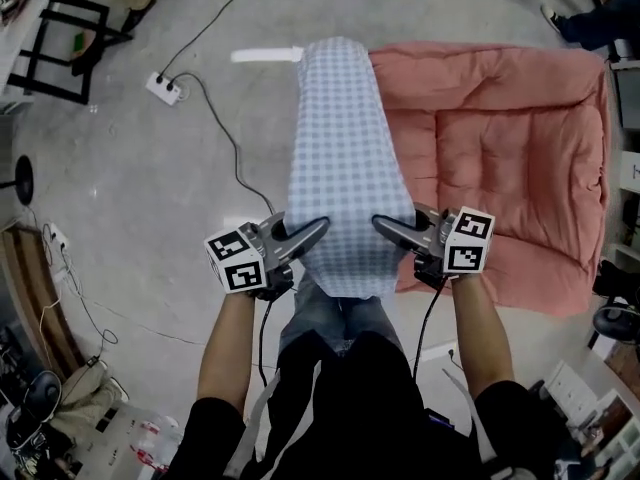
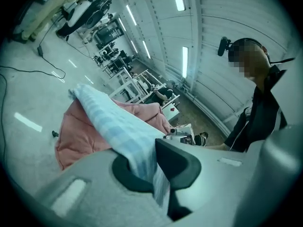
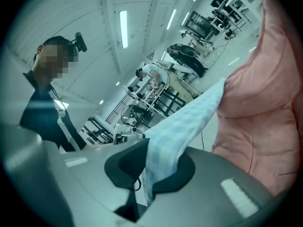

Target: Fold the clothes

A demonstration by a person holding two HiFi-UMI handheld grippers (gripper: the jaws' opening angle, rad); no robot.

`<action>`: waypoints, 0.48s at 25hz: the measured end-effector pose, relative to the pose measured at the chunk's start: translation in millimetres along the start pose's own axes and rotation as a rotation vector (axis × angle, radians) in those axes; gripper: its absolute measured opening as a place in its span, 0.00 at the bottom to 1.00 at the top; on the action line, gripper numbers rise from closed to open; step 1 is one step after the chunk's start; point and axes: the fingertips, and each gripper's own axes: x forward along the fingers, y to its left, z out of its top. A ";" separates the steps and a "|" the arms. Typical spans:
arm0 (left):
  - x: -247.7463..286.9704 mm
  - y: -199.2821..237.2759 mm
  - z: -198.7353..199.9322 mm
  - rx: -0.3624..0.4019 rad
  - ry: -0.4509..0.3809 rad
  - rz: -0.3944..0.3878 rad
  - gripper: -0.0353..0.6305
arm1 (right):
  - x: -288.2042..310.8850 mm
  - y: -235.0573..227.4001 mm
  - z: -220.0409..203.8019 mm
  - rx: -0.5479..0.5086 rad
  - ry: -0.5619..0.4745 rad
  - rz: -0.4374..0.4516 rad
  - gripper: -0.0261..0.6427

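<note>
Blue-checked garment point(image 1: 345, 148) held up by its near edge, one corner in each pair of tongs.

Left tongs point(image 1: 320, 226) and right tongs point(image 1: 381, 225) are both clamped on the fabric; each gripper view shows cloth pinched flat between the pads. The garment runs away from the tongs as a long strip; whether its far end touches down cannot be told. Step judged: lifting and straightening before the first fold. The next move calls for both grips kept, the near edge level and taut, then a flat lay-down. A pink quilt point(image 1: 510, 138) lies beyond and outboard of the right tongs, a likely surface. A power strip point(image 1: 163, 88) and cable point(image 1: 225, 133) lie on the floor point(image 1: 110, 188) beyond the left tongs and could snag a trailing hem.
</note>
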 end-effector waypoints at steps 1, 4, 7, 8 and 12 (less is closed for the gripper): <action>-0.2 0.1 0.1 0.010 0.001 0.007 0.09 | -0.5 0.0 0.6 -0.010 -0.003 0.007 0.08; -3.4 -13.4 5.0 0.043 0.003 0.025 0.09 | -5.2 14.7 4.8 -0.040 -0.017 0.029 0.08; -18.1 -48.8 25.1 0.104 0.022 0.046 0.09 | -8.3 54.9 21.4 -0.085 -0.028 0.046 0.08; -23.9 -59.7 34.1 0.129 0.033 0.052 0.09 | -7.5 68.3 29.3 -0.101 -0.030 0.050 0.08; -31.2 -86.9 66.1 0.219 0.077 0.065 0.09 | -8.3 98.7 57.8 -0.160 -0.051 0.079 0.08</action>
